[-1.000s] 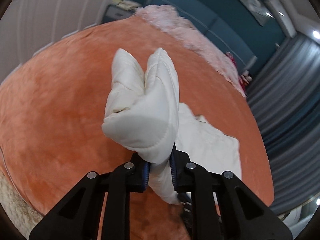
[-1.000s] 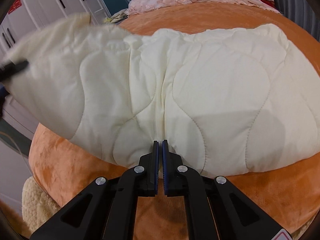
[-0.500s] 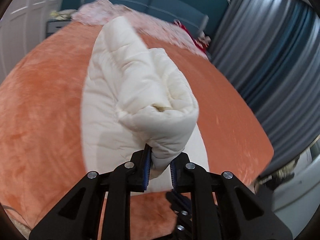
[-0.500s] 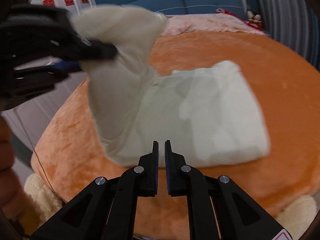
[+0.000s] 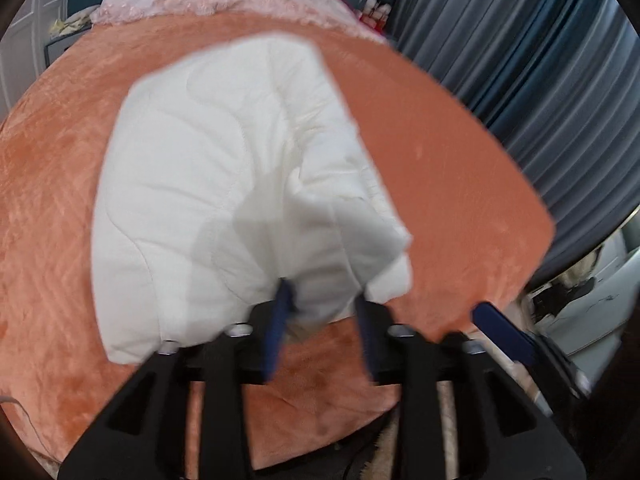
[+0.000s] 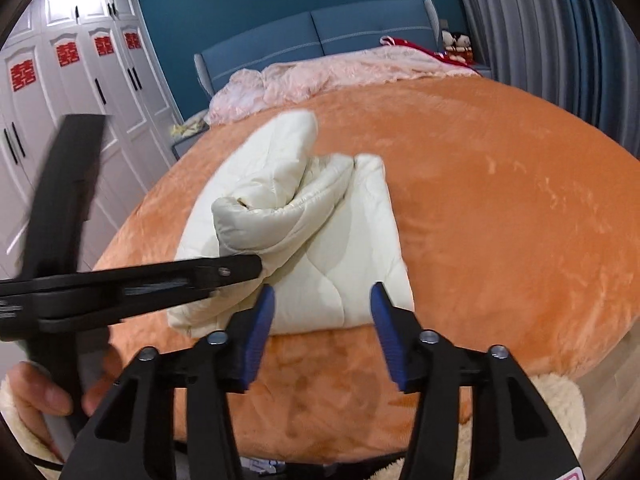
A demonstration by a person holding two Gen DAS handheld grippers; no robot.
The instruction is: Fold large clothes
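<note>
Fabric bunches between the blue pads of the left gripper (image 5: 322, 312), whose fingers stand parted with a fold of the cream quilted garment (image 5: 224, 184) lying in the gap; the left view is smeared by motion, so whether those pads press the cloth or merely flank it cannot be told. From the right wrist view the same tool reaches in from the left, its black tip at the rolled near-left corner of the garment (image 6: 304, 236). The right gripper (image 6: 322, 312) is spread wide and grasps nothing, its tips poised just short of the garment's near edge, which lies straight ahead of it. The garment's long axis runs away from both tools toward the headboard, so the near short edge is what both face, and the left tool is the one already upon it. The piece is puffy and soft, stitched in curving quilt lines, lightly glossy, with a fat roll resting diagonally on a flatter rectangular layer. It sits on the near part of a plush orange blanket (image 6: 500, 220); a rumpled pink cover (image 6: 352, 72) lies well beyond it, near the blue headboard (image 6: 320, 36).
</note>
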